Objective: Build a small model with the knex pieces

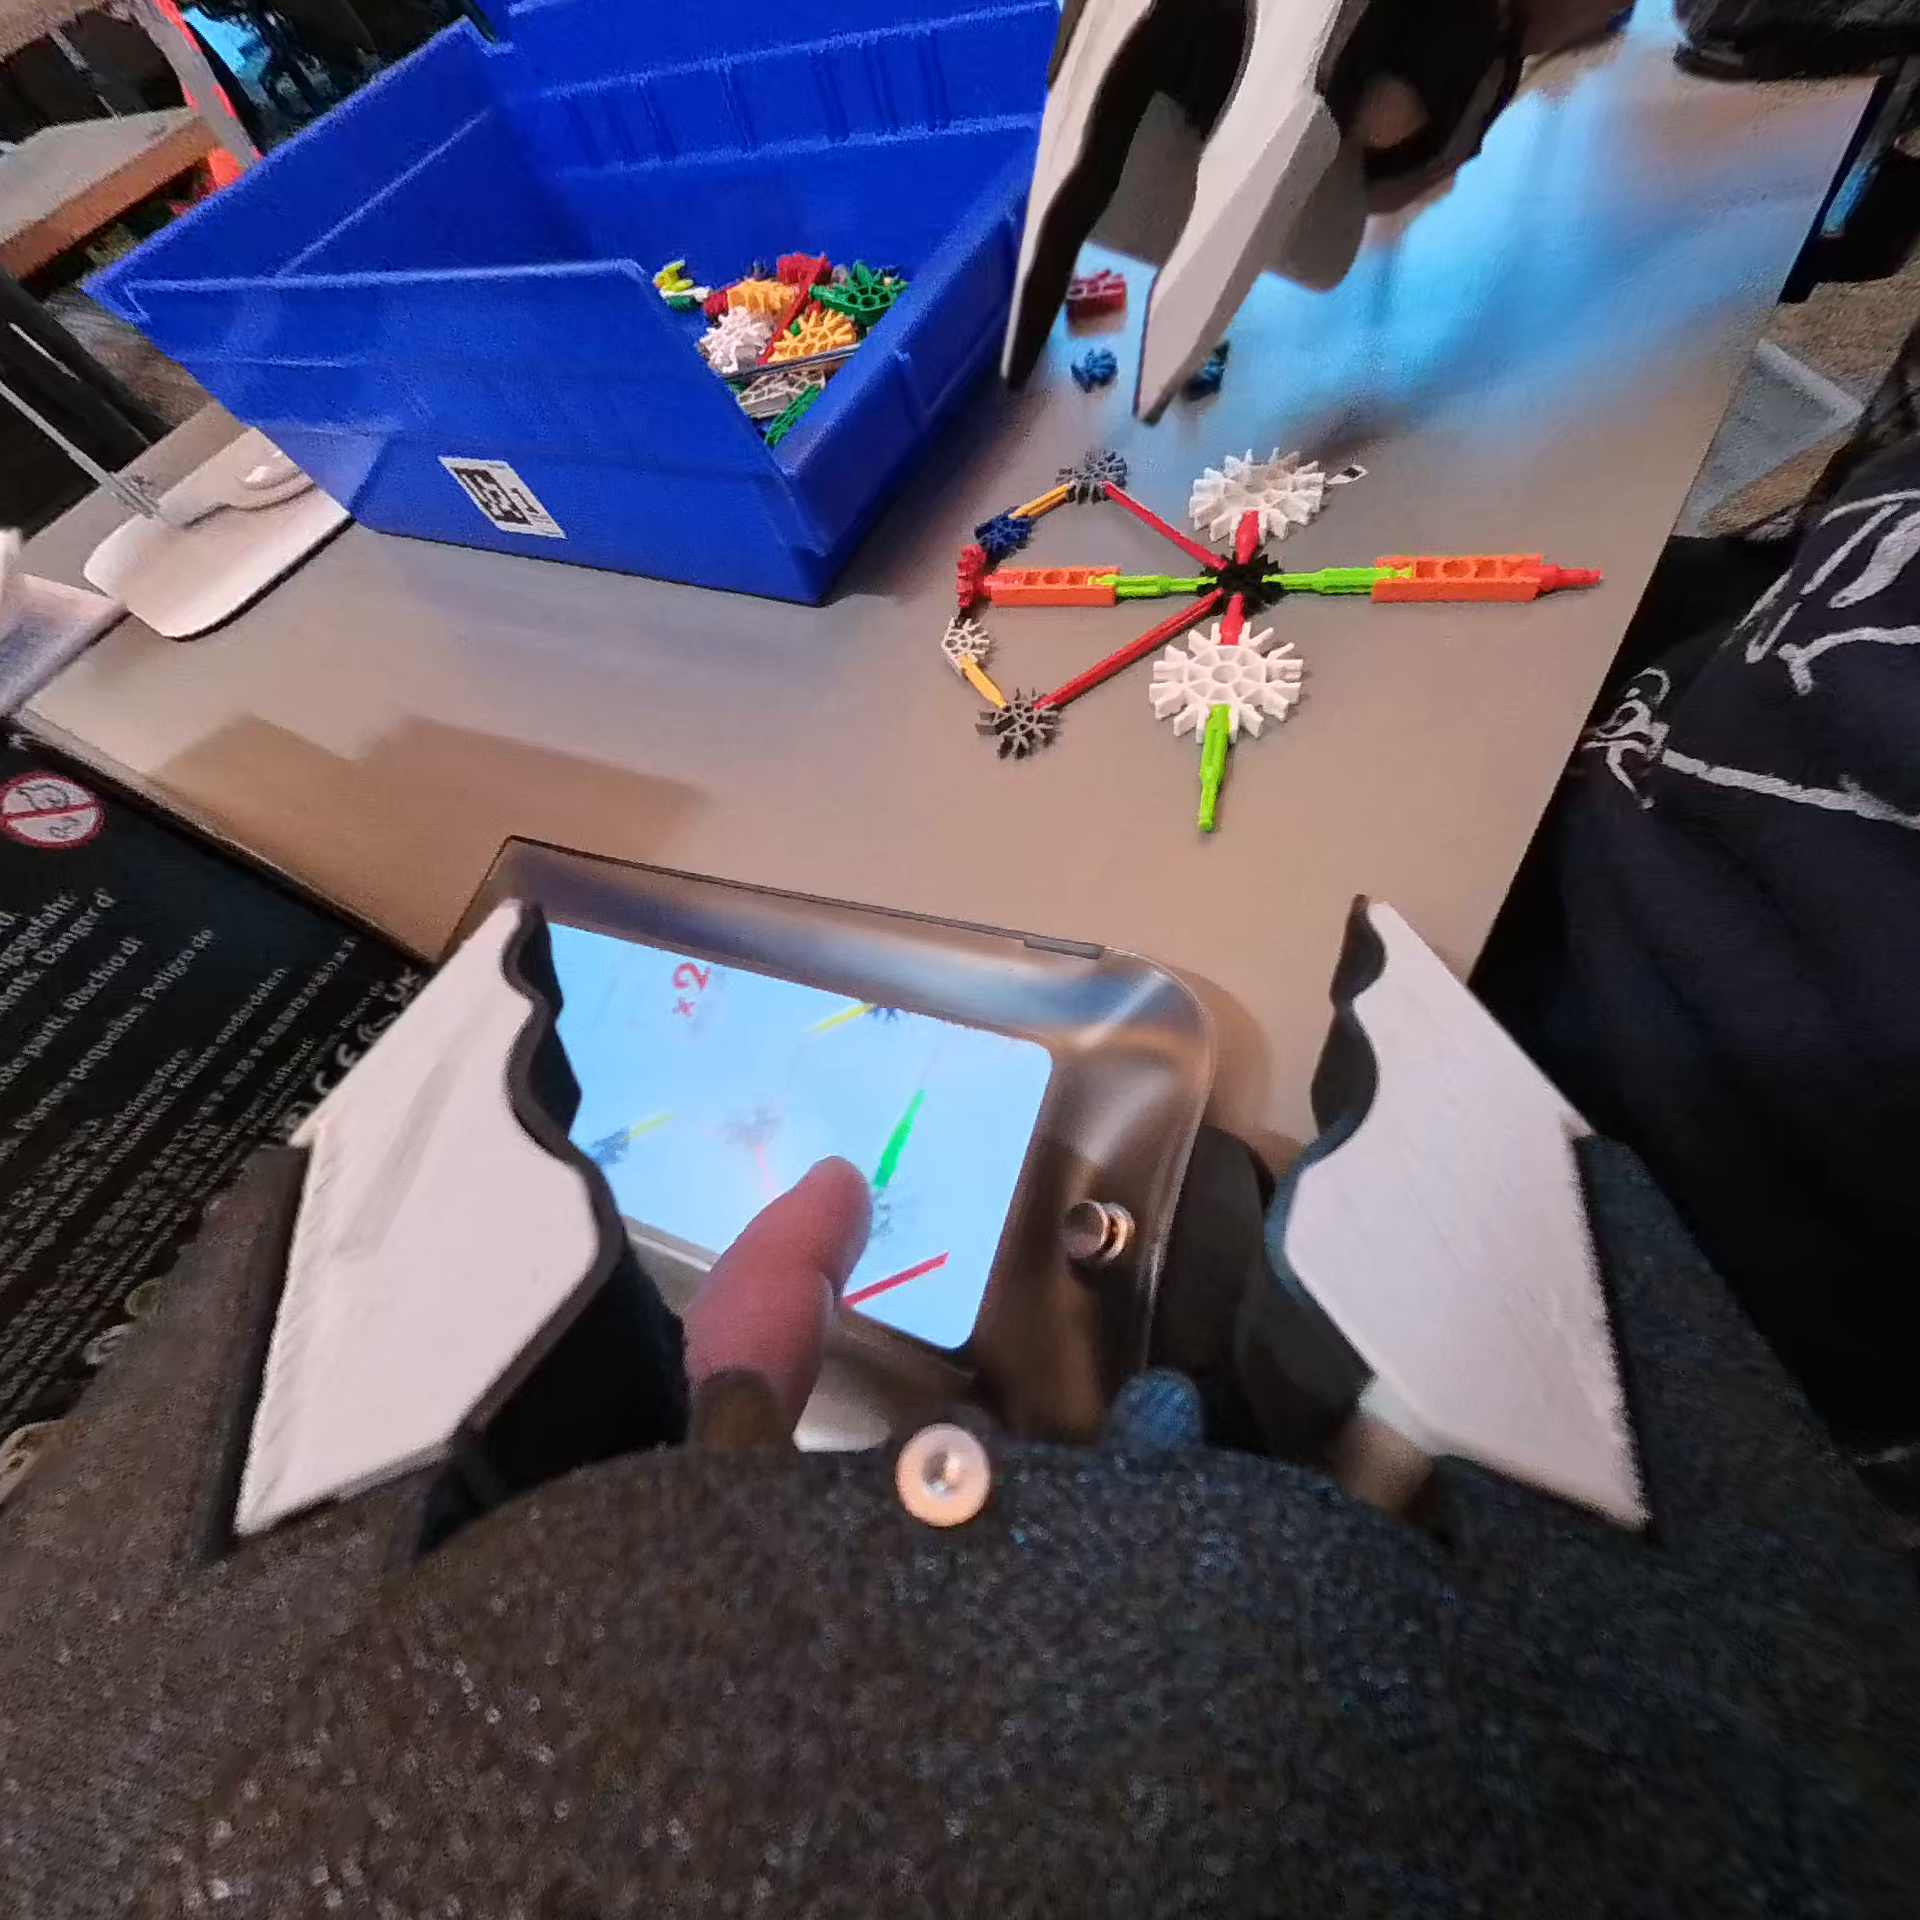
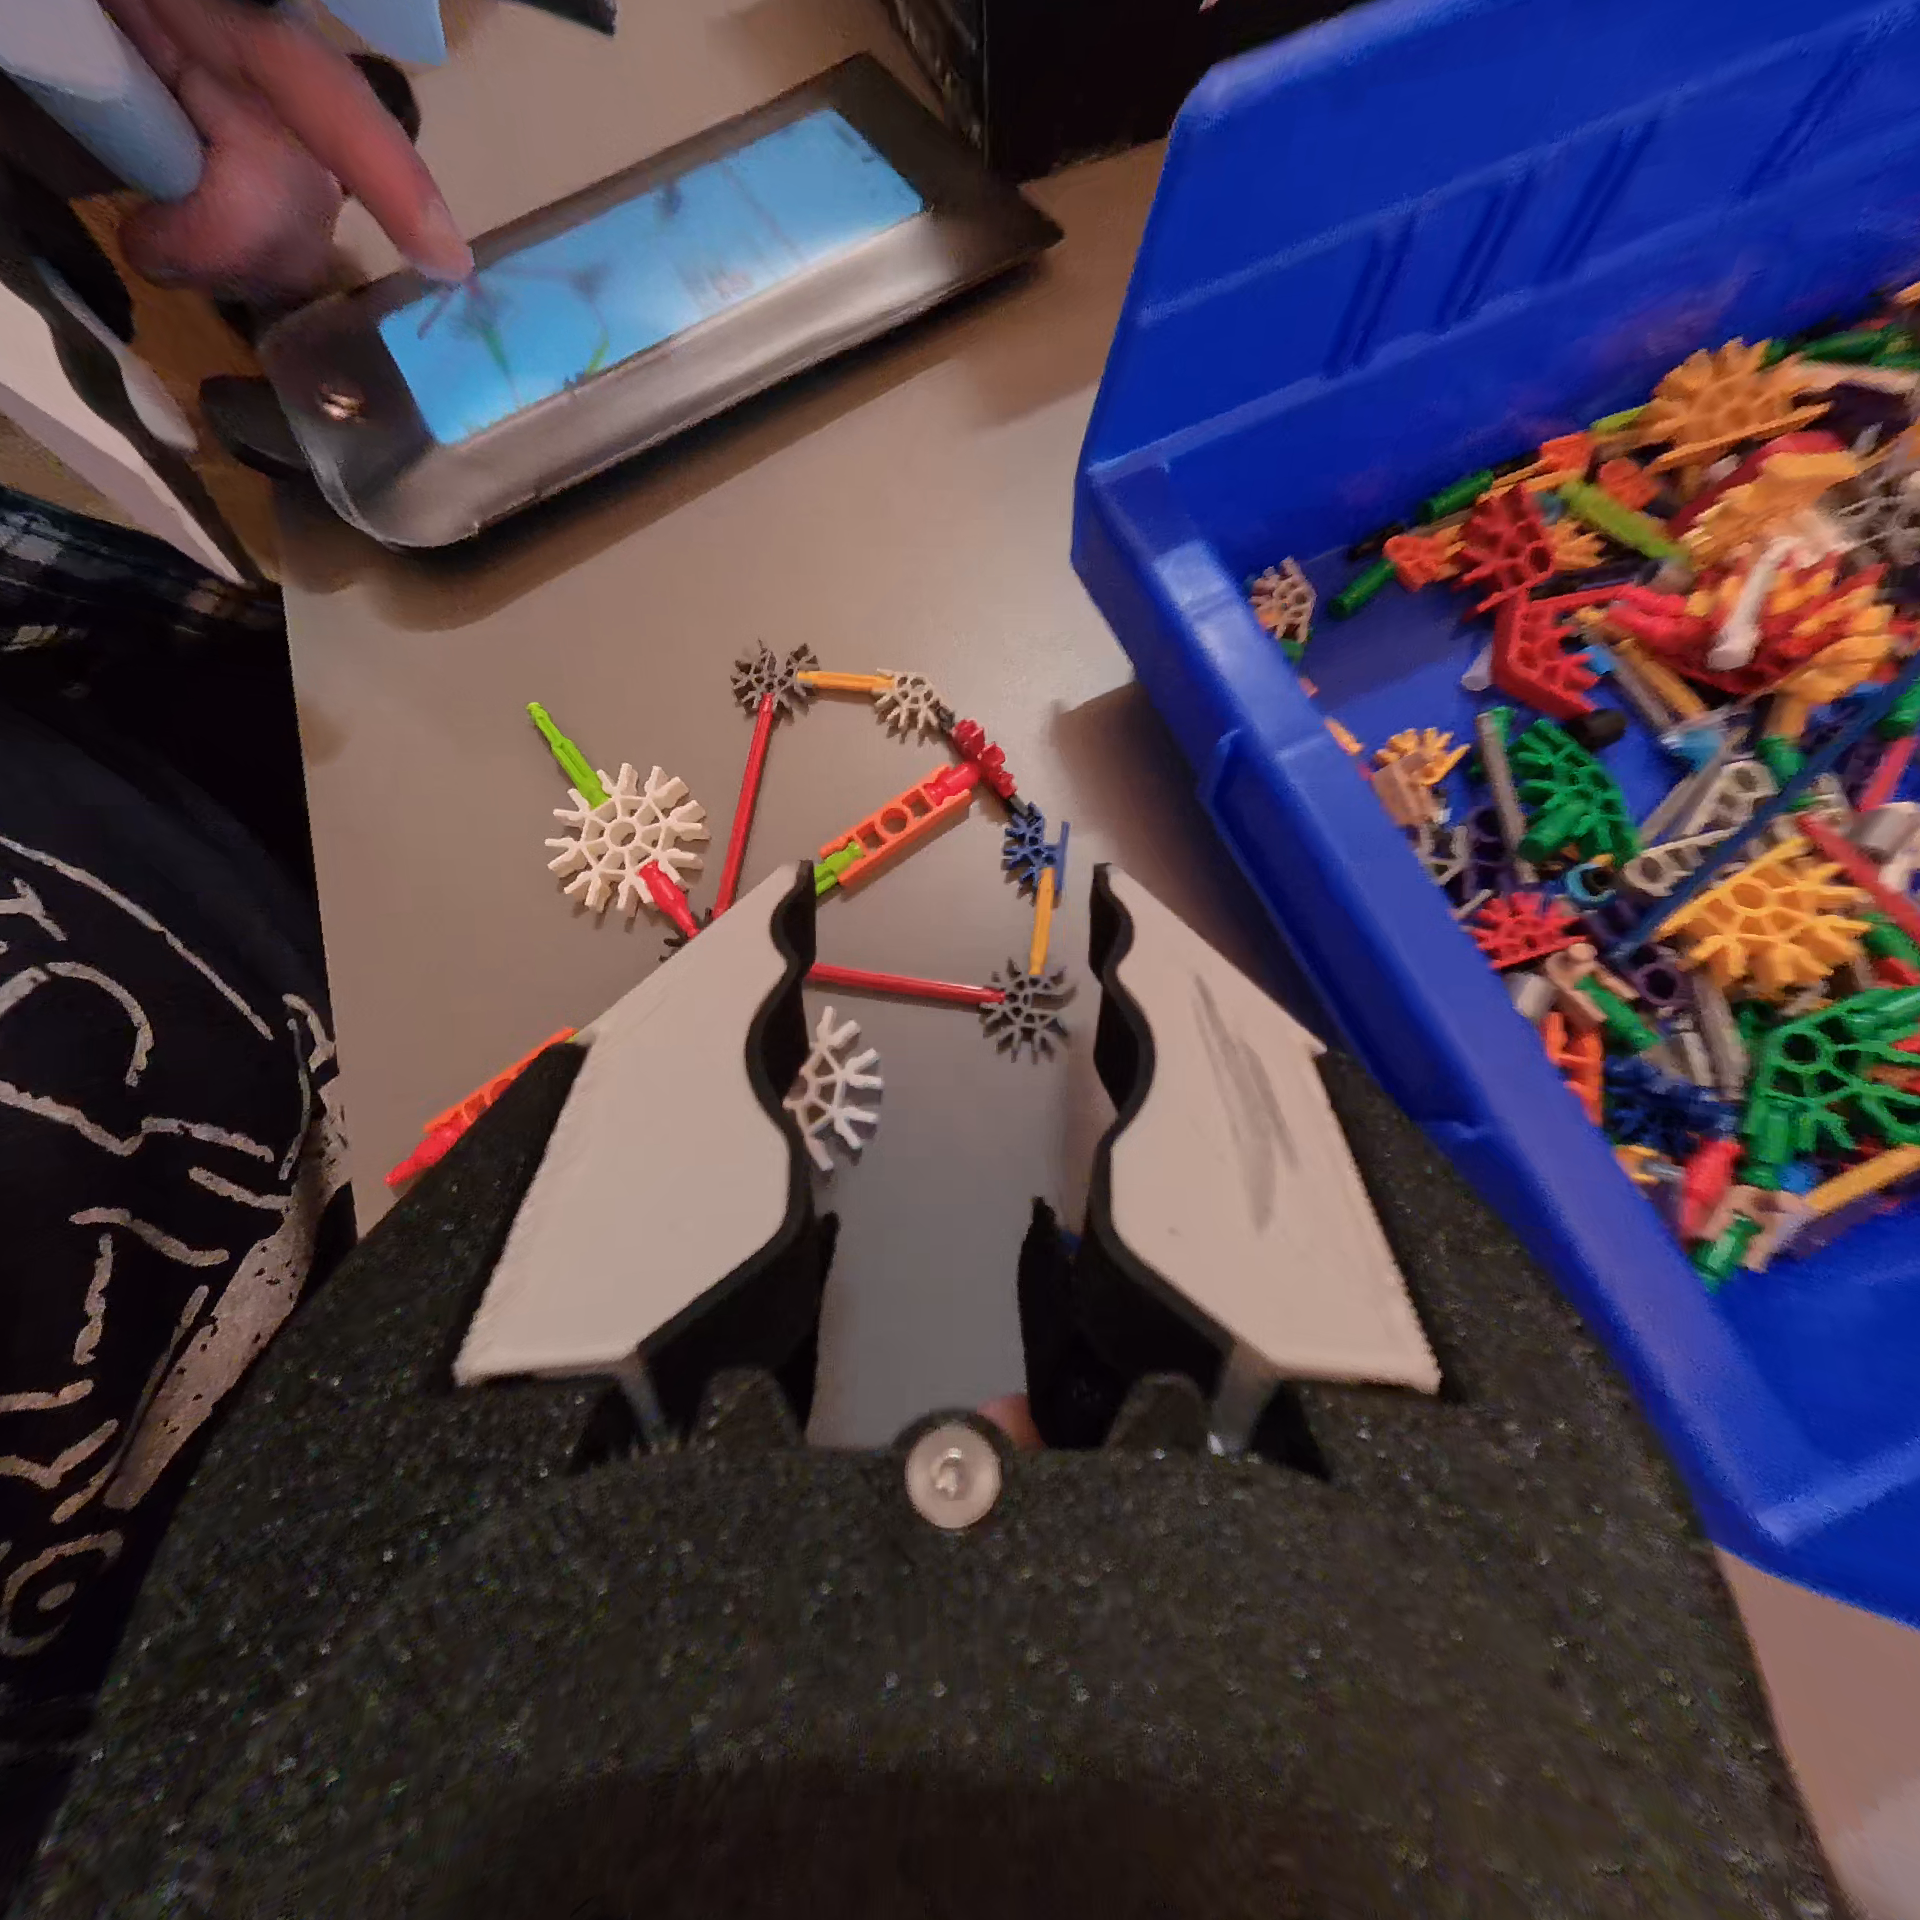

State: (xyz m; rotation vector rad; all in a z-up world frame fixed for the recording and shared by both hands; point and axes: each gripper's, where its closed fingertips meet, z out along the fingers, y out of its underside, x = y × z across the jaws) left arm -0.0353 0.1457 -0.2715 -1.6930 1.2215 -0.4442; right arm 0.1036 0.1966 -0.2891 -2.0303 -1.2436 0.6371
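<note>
White fingers (image 2: 951,914) spread wide, empty.

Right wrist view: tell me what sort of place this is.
Probably a hobby or workshop table: a blue plastic bin of mixed construction-toy pieces, a half-built rod-and-connector model on the grey tabletop, and a lit tablet showing a diagram.

Left gripper (image 1: 940,1029) held low, jaws spread wide and empty, one bare finger (image 1: 790,1247) stretched forward between them, tip pressed down. Right gripper (image 2: 951,914) tilted downward, jaws parted, gripping nothing. Seen from the left wrist view, right gripper (image 1: 1091,390) hanging with fingertips pointing down, well apart from the left.
</note>
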